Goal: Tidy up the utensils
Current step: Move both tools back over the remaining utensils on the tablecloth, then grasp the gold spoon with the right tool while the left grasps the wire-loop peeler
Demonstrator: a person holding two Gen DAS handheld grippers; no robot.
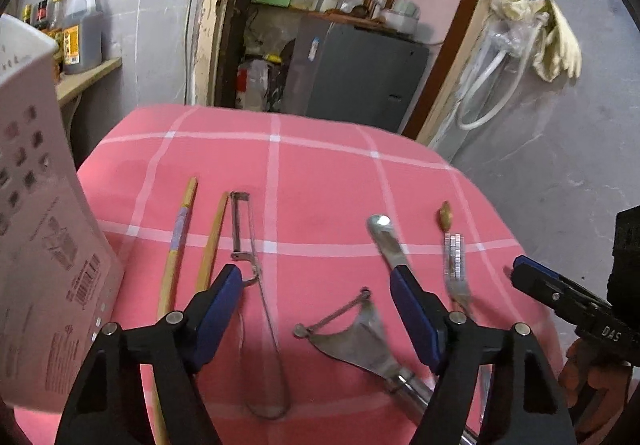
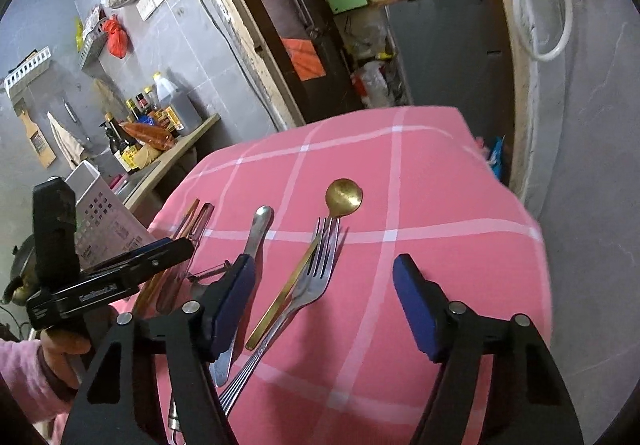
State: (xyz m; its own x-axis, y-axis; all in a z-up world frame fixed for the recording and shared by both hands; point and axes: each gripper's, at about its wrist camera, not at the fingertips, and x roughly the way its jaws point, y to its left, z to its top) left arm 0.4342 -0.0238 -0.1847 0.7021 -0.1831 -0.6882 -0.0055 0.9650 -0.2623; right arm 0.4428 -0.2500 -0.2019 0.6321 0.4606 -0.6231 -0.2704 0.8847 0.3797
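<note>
Utensils lie in a row on the pink checked cloth [image 1: 320, 173]. In the left wrist view: two wooden chopsticks [image 1: 180, 241], a wire peeler [image 1: 248, 245], a triangular metal slicer [image 1: 356, 333], a steel knife [image 1: 386, 241] and a fork [image 1: 454, 261]. My left gripper [image 1: 316, 285] is open and empty, above the peeler and slicer. In the right wrist view: a gold spoon [image 2: 340, 201], a steel fork [image 2: 316, 277] and the knife [image 2: 260, 225]. My right gripper [image 2: 324, 277] is open and empty, over the fork and the spoon's handle. The left gripper shows at the left edge of the right wrist view [image 2: 120, 269].
A white perforated utensil holder [image 1: 36, 205] stands at the table's left edge; it also shows in the right wrist view [image 2: 108, 217]. A side counter with sauce bottles [image 2: 148, 125] is behind it. A grey cabinet [image 1: 360, 73] and a doorway lie beyond the table.
</note>
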